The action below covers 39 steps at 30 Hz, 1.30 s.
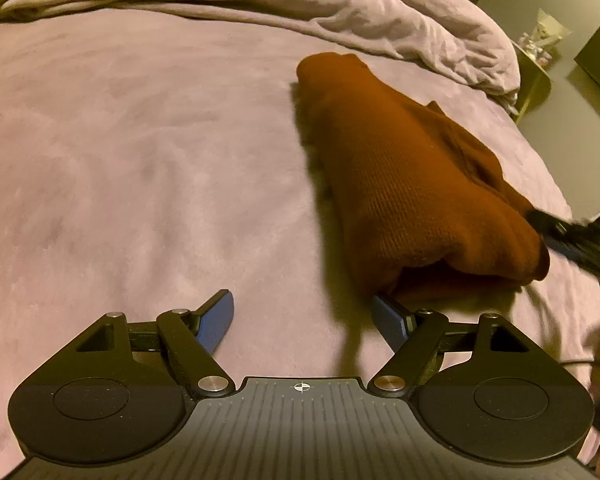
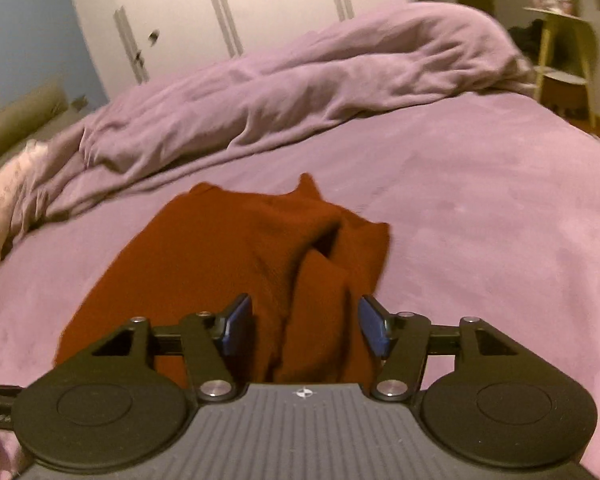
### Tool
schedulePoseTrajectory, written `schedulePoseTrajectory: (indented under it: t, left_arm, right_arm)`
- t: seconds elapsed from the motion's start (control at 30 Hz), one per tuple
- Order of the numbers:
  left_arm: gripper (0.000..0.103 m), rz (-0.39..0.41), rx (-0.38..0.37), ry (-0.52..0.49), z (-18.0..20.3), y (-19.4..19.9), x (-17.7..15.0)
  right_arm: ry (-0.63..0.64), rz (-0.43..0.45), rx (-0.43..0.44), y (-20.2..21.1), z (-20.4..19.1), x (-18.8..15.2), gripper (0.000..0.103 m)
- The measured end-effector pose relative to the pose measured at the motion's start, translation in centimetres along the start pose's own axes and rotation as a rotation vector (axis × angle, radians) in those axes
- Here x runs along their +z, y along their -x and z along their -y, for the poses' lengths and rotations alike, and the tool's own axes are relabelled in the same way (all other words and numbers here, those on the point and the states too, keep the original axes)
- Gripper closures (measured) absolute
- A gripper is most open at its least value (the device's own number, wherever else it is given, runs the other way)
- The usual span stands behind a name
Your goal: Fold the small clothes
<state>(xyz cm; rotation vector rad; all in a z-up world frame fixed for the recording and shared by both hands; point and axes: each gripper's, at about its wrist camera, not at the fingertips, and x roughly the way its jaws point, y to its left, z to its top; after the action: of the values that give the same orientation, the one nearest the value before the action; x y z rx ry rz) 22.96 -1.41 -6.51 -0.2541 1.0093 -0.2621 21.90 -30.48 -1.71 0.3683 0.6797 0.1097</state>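
A rust-red knit garment [image 1: 404,176] lies folded into a long narrow bundle on the purple bed. My left gripper [image 1: 304,316] is open and empty just left of the bundle's near end, its right finger touching the cloth's edge. In the right wrist view the garment [image 2: 228,256] lies straight ahead with loose folds on its right side. My right gripper [image 2: 305,322] is open, its fingers on either side of a raised fold at the near end without pinching it. The right gripper also shows at the left wrist view's right edge [image 1: 572,236].
A rumpled purple duvet [image 2: 300,92] is heaped along the far side of the bed. A pale pillow [image 2: 4,196] lies at far left. A small yellow side table [image 2: 564,64] stands beyond the bed's right edge. White wardrobe doors [image 2: 236,8] are behind.
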Motion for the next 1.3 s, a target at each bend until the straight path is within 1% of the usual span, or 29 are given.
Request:
schedulePoseTrajectory:
  t: [0.1,0.13,0.2,0.27,0.3,0.33,0.37,0.4,0.43,0.47,0.5,0.57,0.6,0.63,0.7,0.73,0.77,0.8,0.83,0.87,0.93,1.03,1.1,1.13,1.17,1.2,1.23,1.3]
  left_arm:
    - [0.022,0.000,0.001,-0.002,0.7,-0.1,0.0]
    - [0.022,-0.001,-0.004,-0.002,1.0,-0.1,0.1]
    - [0.022,-0.001,-0.004,-0.008,1.6,-0.3,0.1]
    - [0.022,0.002,-0.004,-0.019,2.2,-0.4,0.2]
    - [0.022,0.000,-0.003,-0.019,2.4,-0.5,0.2]
    - [0.022,-0.006,-0.003,-0.017,2.6,-0.7,0.4]
    - [0.022,-0.013,-0.005,-0.014,2.7,-1.0,0.5]
    - [0.022,-0.017,-0.005,-0.007,2.7,-1.1,0.6]
    - [0.022,-0.012,-0.002,-0.002,2.8,-1.1,0.7]
    - [0.022,-0.005,0.003,-0.002,2.9,-1.1,0.9]
    - [0.022,0.003,0.015,-0.001,2.9,-1.1,1.0]
    - [0.022,0.021,0.039,0.011,2.8,-1.0,1.3]
    - [0.021,0.023,0.040,0.020,2.5,-1.0,1.3]
    - [0.021,0.014,0.027,0.037,2.2,-1.1,1.4]
    - [0.021,-0.016,0.013,0.066,1.6,-1.6,1.3]
    - [0.021,-0.022,0.015,0.065,1.6,-1.7,1.2]
    - [0.021,-0.018,0.017,0.052,1.6,-1.5,0.9]
    - [0.022,-0.016,0.023,0.033,1.7,-1.3,0.7]
    - [0.022,-0.017,0.032,0.015,1.6,-0.8,0.5]
    - [0.022,-0.018,0.046,0.001,1.4,-0.3,0.3]
    - [0.022,-0.011,0.073,-0.012,0.7,1.1,0.2]
    - [0.021,0.058,0.066,0.025,-0.1,3.8,1.1]
    - [0.021,0.115,0.031,0.055,0.1,4.8,2.1]
    - [0.021,0.140,0.015,0.059,0.6,4.9,2.7]
    - [0.020,0.162,0.013,0.056,1.2,4.8,3.3]
    - [0.020,0.180,0.022,0.048,1.9,4.3,3.9]
    - [0.020,0.188,0.039,0.036,2.6,3.6,4.3]
    - [0.021,0.165,0.063,0.014,3.8,1.6,4.6]
  right_arm:
    - [-0.131,-0.011,0.037,1.8,1.0,-1.7,0.040]
    - [-0.182,-0.029,0.075,2.0,1.5,-2.1,0.039]
    - [-0.276,-0.060,0.147,1.5,2.2,-2.9,0.039]
    - [-0.348,-0.085,0.193,0.6,2.5,-2.9,0.040]
    - [-0.387,-0.082,0.214,0.1,2.5,-2.7,0.041]
    - [-0.402,-0.075,0.228,-0.2,2.5,-2.6,0.044]
    - [-0.409,-0.077,0.231,-0.7,2.3,-2.3,0.054]
    - [-0.412,-0.091,0.225,-1.2,2.2,-2.2,0.061]
    - [-0.407,-0.106,0.220,-1.8,1.9,-2.2,0.074]
    - [-0.376,-0.105,0.212,-2.1,1.5,-2.0,0.079]
    - [-0.329,-0.086,0.187,-1.9,0.9,-1.8,0.081]
    - [-0.206,0.005,0.137,-0.3,-0.3,-1.3,0.084]
    - [-0.160,0.055,0.106,0.6,-0.6,-1.1,0.084]
    - [-0.130,0.080,0.068,1.0,-0.6,-0.9,0.084]
    - [-0.091,0.065,0.008,0.4,-0.2,-1.3,0.084]
    - [-0.059,0.033,-0.032,-0.4,0.0,-1.9,0.084]
    - [-0.042,0.014,-0.040,-0.9,0.2,-2.4,0.083]
    - [-0.035,0.014,-0.029,-0.8,0.4,-2.7,0.082]
    - [-0.022,0.015,-0.024,-0.5,0.5,-2.6,0.076]
    - [-0.016,0.020,-0.034,0.0,0.5,-2.3,0.066]
    - [-0.024,0.053,-0.064,1.3,0.8,-1.8,0.054]
    - [0.007,0.112,-0.123,3.3,1.3,-1.1,0.054]
    - [0.040,0.146,-0.121,3.6,0.8,-0.5,0.055]
    - [0.061,0.144,-0.103,3.2,0.2,-0.3,0.058]
    - [0.086,0.135,-0.083,2.7,-0.6,0.0,0.066]
    - [0.115,0.125,-0.055,2.1,-1.6,0.1,0.069]
    - [0.143,0.116,-0.024,1.4,-2.6,0.3,0.072]
    - [0.203,0.092,0.021,-0.2,-4.7,0.3,0.076]
